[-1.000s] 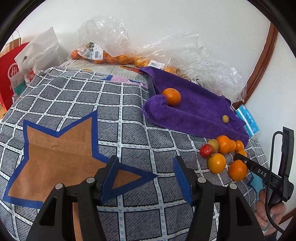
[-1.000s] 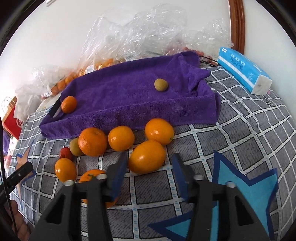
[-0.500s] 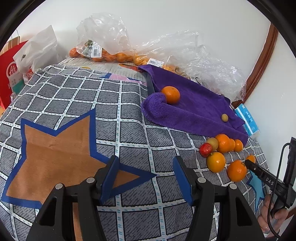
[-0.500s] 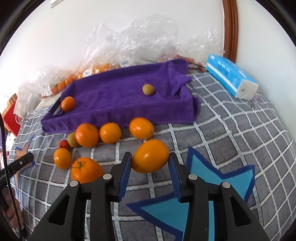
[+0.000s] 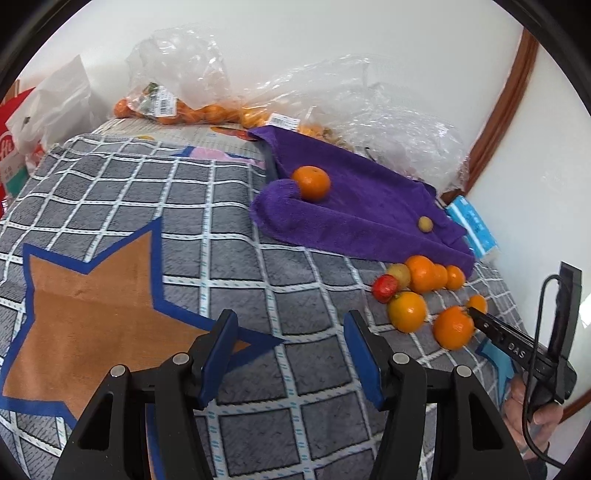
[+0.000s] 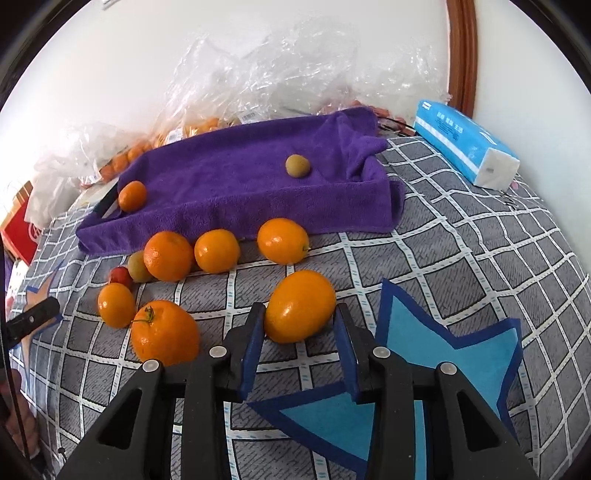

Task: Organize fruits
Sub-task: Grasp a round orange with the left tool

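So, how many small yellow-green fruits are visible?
2. One yellow-green fruit lies on the purple towel; the other sits on the checked blanket beside the small red fruit. More may hide in the plastic bags.

"DAS" in white on the right gripper [image 5: 476,316] arm (bag labels unreadable)

White wall [image 5: 332,33], brown wooden trim [image 5: 506,92], grey checked blanket [image 5: 207,206]

Bright, even daylight filled both views; shadows were soft, focus sharp, edges bowed and ringed with black.
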A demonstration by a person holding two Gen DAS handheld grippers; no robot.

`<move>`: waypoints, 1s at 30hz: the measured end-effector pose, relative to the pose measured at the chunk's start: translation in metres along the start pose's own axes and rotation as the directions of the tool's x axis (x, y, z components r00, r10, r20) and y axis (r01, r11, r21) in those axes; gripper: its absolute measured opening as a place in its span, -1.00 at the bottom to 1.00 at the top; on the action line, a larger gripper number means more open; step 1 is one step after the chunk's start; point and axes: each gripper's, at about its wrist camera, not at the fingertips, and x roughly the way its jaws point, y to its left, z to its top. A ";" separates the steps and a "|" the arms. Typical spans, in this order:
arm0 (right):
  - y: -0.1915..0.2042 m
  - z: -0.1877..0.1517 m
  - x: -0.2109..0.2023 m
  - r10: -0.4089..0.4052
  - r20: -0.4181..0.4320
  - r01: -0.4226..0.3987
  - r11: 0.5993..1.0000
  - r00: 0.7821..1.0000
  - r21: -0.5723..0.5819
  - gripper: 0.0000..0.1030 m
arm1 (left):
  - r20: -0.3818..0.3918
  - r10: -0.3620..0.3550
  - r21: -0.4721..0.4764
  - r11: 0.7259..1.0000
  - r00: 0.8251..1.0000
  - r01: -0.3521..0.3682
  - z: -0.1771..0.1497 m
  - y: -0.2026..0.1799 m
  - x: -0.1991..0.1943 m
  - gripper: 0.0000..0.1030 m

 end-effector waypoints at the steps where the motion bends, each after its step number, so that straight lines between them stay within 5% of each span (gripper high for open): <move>1: -0.001 0.000 -0.001 0.009 0.006 -0.009 1.000 1.000 0.006 -0.27 | -0.007 -0.011 0.007 1.000 1.000 0.011 -0.001 -0.004 -0.001 0.10; 7: -0.007 0.001 -0.011 0.024 0.042 -0.023 1.000 0.999 -0.006 -0.27 | -0.049 -0.084 0.050 0.995 0.995 0.086 0.001 -0.042 -0.002 0.10; 12: -0.019 -0.001 -0.023 0.023 0.103 -0.021 1.000 0.994 -0.022 -0.27 | -0.085 -0.063 0.099 0.993 0.994 0.071 0.004 -0.075 0.019 0.10; 20: -0.025 -0.001 -0.022 0.076 0.089 -0.076 0.997 0.993 -0.001 -0.27 | -0.145 -0.081 0.056 0.994 0.986 0.090 0.007 -0.085 0.048 -0.06; 30: -0.027 -0.001 -0.018 0.095 0.075 -0.096 0.995 0.993 0.010 -0.27 | -0.128 -0.086 0.053 0.994 0.988 0.094 0.008 -0.084 0.053 -0.34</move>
